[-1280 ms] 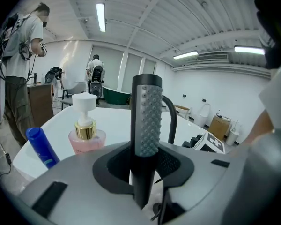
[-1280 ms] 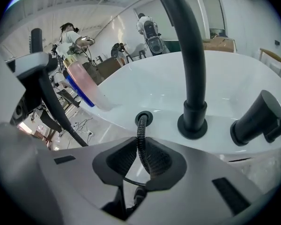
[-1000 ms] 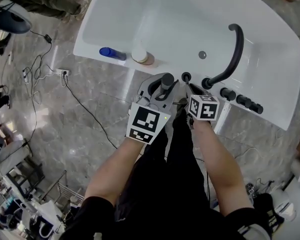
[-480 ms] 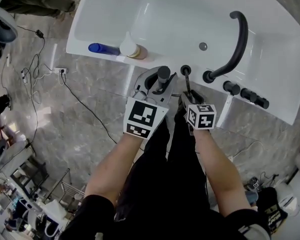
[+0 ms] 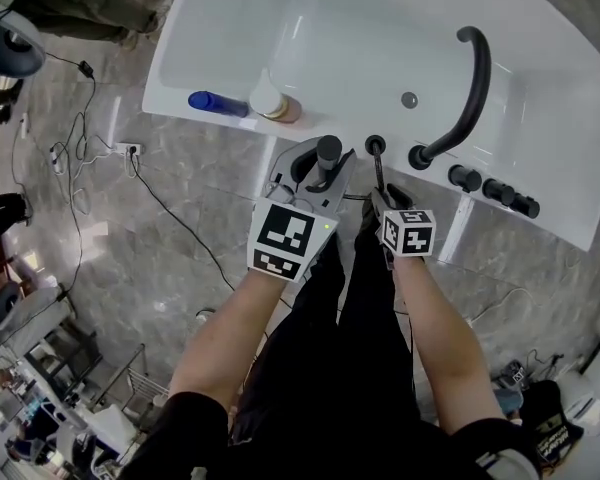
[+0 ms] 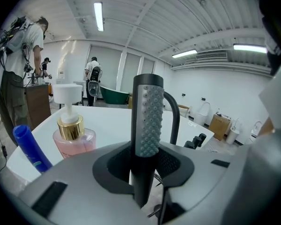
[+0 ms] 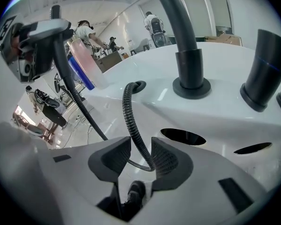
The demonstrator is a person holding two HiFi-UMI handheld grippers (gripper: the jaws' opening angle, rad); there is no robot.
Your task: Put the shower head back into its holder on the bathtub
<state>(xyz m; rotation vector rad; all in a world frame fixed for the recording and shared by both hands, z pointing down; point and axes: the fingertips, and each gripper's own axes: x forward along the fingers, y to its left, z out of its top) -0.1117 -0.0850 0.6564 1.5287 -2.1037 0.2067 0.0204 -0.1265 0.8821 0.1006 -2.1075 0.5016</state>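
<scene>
Task not done yet, maybe halfway by my read. L gripper [image 6: 144, 167] has its jaws closed tight on the shower head [image 6: 149, 116], gripping low on the dark stem w/ the grey nubbed face standing upright above the pads. In head view the head sits just left of the holder [image 5: 375, 146], a small dark hole in the near rim of the bathtub [image 5: 570, 118], close but not in it or over it. R gripper [image 7: 141, 161] is on the near side of the holder w/ jaws part open: the ribbed hose [image 7: 131, 121] runs up between them, lying against the right pad w/ a clear gap to the left pad, so it's guiding the hose, not clamping it. Hose comes out of the holder hole, arcs toward the R gripper, then loops off left to the shower head, so there's slack outside the hole. Left to do, as I judge it: feed that slack back down the hole, bring the head over it, lower the stem in till seated, then let go w/ both. Faucet [image 5: 470, 83] stands just right of the holder, knobs [image 5: 493, 191] further right. Soap pump bottle [image 6: 74, 135] and blue bottle [image 6: 30, 146] sit on the rim well left, out of the way.
</scene>
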